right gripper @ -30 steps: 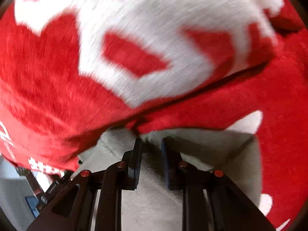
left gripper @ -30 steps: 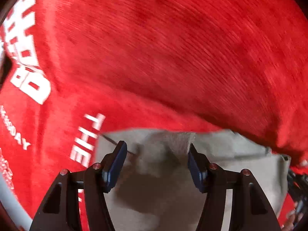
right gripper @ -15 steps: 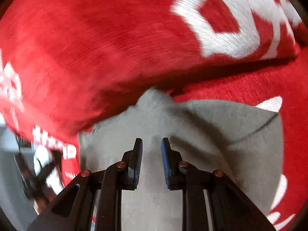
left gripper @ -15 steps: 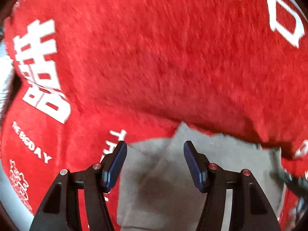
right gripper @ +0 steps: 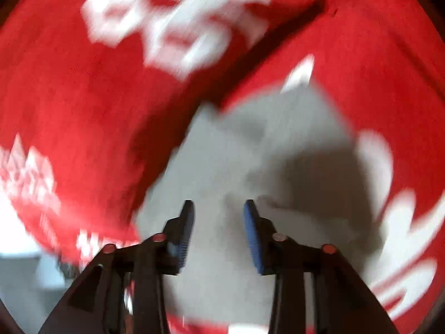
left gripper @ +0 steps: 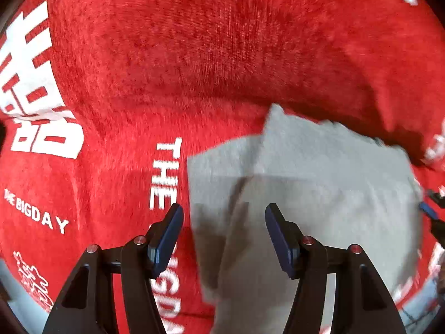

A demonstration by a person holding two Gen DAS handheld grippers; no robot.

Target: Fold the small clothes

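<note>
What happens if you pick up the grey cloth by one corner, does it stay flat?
Probably not: the grey cloth already shows soft folds, so it would likely droop. It looks thin, so probably light. The fuzzy red blanket underneath may stop it sliding.

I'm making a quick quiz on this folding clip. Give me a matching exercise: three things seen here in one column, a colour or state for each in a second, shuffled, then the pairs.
Things:
1. small garment
2. blanket
3. left gripper

Colour or state:
A. red with white lettering
B. open, nothing between its pads
C. plain grey, lying on the red cloth

Pairs: 1-C, 2-A, 3-B
</note>
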